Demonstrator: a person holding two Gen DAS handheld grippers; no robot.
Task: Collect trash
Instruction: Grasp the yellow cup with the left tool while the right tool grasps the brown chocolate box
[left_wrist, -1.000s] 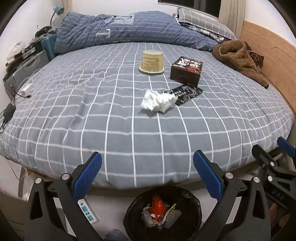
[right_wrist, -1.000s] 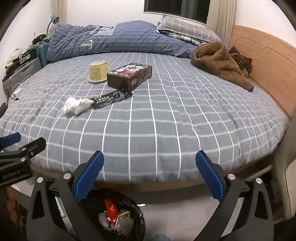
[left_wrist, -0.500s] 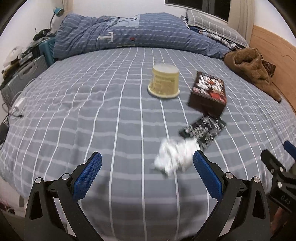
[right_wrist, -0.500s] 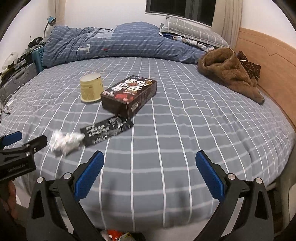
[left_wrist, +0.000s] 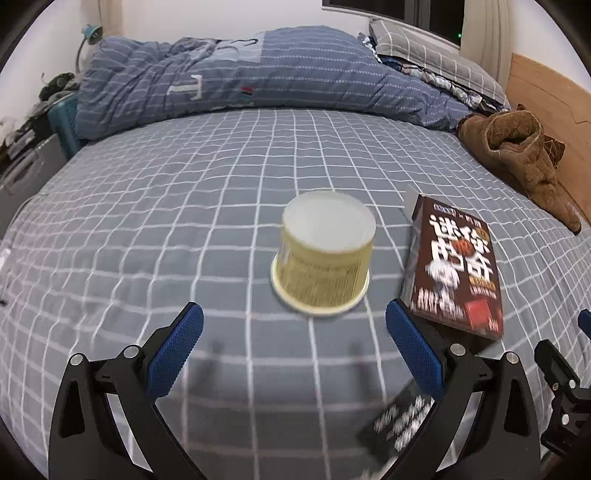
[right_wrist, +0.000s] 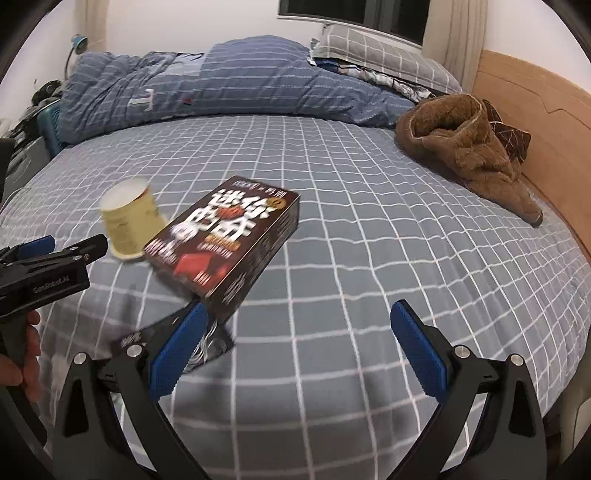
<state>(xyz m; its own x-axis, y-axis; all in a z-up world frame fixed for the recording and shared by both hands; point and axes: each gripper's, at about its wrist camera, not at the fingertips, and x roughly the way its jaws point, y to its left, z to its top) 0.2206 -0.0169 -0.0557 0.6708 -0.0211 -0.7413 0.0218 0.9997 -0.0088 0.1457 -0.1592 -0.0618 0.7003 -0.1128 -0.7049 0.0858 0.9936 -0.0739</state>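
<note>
Bedroom: bed (left_wrist: 184, 229), duvet (left_wrist: 229, 77), pillow (right_wrist: 376, 51).

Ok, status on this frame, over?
Both tongs open, empty. Left tongs lined up on upturned yellow cup. Dark box close beside it; black wrapper underneath.

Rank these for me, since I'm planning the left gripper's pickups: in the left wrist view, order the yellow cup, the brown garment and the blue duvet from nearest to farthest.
From the left gripper:
1. Yellow cup, upside down, just ahead.
2. Brown garment, far right by the headboard.
3. Blue duvet, bunched along the far edge.
</note>
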